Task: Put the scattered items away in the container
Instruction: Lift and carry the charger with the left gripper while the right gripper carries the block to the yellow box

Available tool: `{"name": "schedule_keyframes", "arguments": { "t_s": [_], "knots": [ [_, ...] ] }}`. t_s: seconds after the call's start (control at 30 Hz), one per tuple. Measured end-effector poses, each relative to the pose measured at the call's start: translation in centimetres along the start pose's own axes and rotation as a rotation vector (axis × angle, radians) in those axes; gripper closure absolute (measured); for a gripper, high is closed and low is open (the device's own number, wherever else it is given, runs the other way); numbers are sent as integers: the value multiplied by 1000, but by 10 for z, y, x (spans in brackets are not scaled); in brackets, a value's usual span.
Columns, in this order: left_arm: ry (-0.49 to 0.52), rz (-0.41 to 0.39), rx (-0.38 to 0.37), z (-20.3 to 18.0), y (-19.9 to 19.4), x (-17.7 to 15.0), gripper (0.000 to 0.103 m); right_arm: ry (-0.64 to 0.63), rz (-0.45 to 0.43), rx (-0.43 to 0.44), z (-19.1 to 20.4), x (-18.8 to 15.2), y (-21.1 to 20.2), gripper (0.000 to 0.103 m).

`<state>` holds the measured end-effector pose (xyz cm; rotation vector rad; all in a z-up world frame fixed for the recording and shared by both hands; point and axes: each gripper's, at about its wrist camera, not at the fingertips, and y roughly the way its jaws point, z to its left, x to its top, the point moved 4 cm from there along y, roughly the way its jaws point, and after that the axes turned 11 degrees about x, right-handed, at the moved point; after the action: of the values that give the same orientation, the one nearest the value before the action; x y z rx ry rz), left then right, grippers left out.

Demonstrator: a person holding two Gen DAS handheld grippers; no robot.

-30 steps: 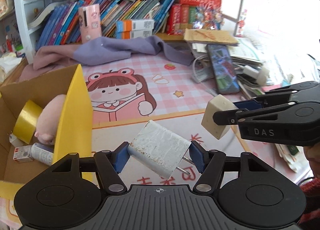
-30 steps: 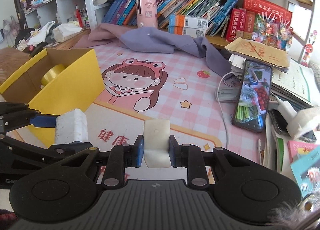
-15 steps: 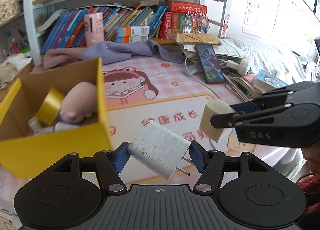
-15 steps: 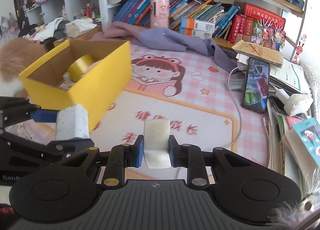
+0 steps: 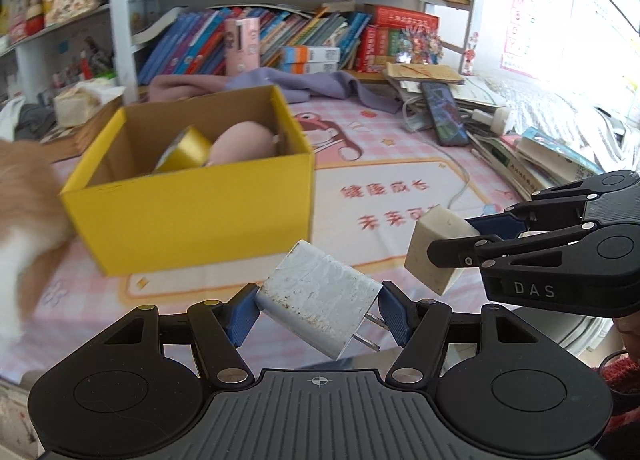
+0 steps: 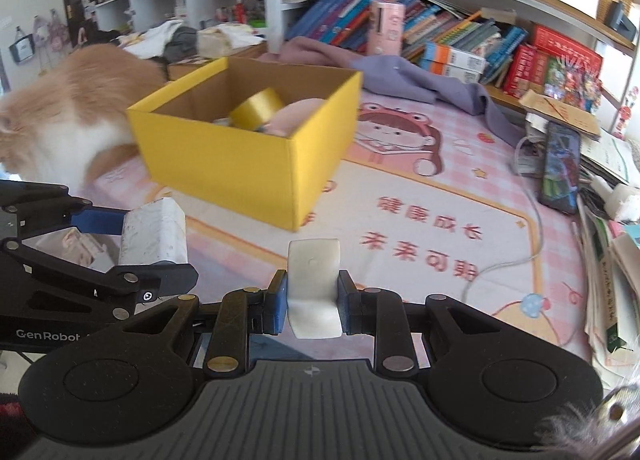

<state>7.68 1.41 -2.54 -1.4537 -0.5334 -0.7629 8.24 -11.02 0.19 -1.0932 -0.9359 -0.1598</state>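
worktop (image 6: 500,195): pink checked cartoon mat with a girl print and red characters; cluttered along the far and right edges
room: bookshelves (image 6: 420,31) behind the far edge, crammed with books; pink carton (image 6: 385,25) standing in front of them; daylight from the right
far edge: purple cloth (image 6: 400,75) bunched up
right edge: phone (image 6: 560,165), screen lit, lying on stacked papers and books; white cable runs across the mat beside it
left edge: orange-and-white cat (image 6: 68,111), blurred, just beside the box
yellow box (image 5: 192,211): open-top cardboard, yellow outside, brown inside, near the left edge of the worktop; holds a gold tape roll (image 5: 184,149) and a pink soft thing (image 5: 240,143)
charger (image 5: 320,300): white plug block, scuffed and speckled, two prongs pointing lower right, tilted; held off the worktop, in front of the box
left gripper (image 5: 318,314): about half open, blue pads clamped on the charger's sides
white block (image 6: 314,288): off-white, rounded, slightly curved, small dot on its face
right gripper (image 6: 314,302): nearly closed, pads pinching the white block, up off the mat to the right of the box
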Motion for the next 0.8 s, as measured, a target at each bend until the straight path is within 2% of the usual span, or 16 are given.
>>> {"name": "schedule_keyframes", "arguments": {
  "t_s": [0.23,0.8],
  "knots": [
    [-37,19,42,29,-10,-16,38,-40,-1,45,33,3,6,80],
    [-90,22,107,69,-21,-28,38,-120,21,126,73,17,25,80]
  ]
}}
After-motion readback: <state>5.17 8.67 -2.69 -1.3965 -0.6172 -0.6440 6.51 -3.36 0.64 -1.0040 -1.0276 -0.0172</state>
